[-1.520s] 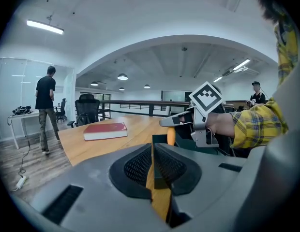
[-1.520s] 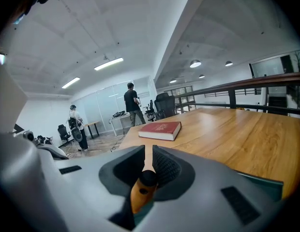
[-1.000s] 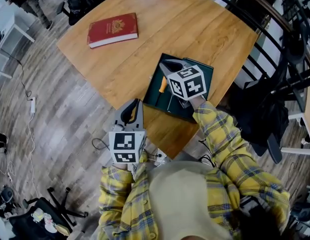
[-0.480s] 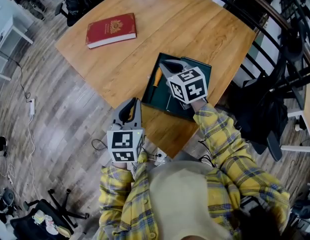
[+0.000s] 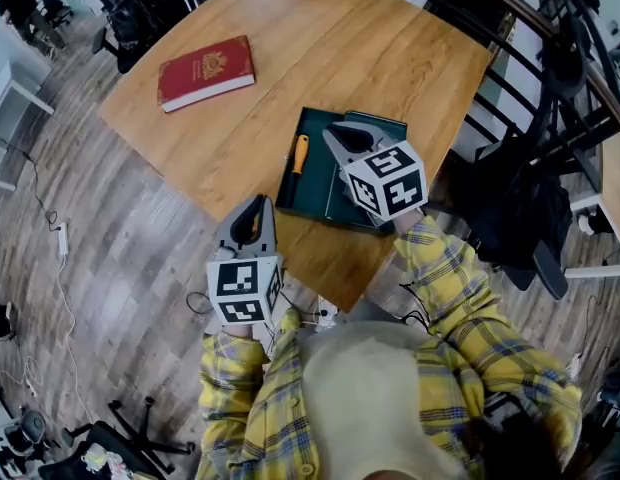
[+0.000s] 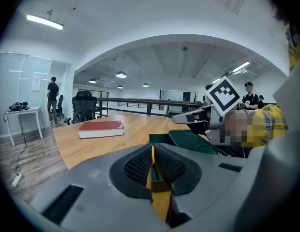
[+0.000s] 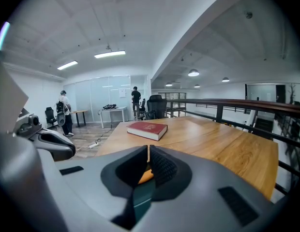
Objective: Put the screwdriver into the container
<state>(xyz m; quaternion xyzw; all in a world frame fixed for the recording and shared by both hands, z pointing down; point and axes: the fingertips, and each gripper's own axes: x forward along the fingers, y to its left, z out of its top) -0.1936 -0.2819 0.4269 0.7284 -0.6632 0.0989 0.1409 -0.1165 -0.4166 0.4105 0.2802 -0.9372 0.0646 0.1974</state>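
Observation:
The screwdriver [image 5: 295, 170], with an orange handle and a dark shaft, lies along the left side of the dark green container [image 5: 312, 126] on the wooden table. My right gripper [image 5: 331, 132] hovers over the container's middle, just right of the screwdriver. Its jaws are closing and almost meet, with nothing between them. Under the jaws in the right gripper view [image 7: 148, 150] a bit of the orange handle [image 7: 145, 176] shows. My left gripper [image 5: 253, 208] is shut and empty at the table's near edge, pointing toward the container [image 6: 191, 142].
A red book [image 5: 206, 72] lies at the far left of the table [image 5: 330, 38]. A dark railing [image 5: 550, 28] and office chairs [image 5: 520, 218] stand to the right. Cables and a power strip [image 5: 61, 240] lie on the wooden floor at left.
The right gripper has drawn away to the right of the screwdriver, which now lies apart from it in the container. The left gripper has hardly moved.

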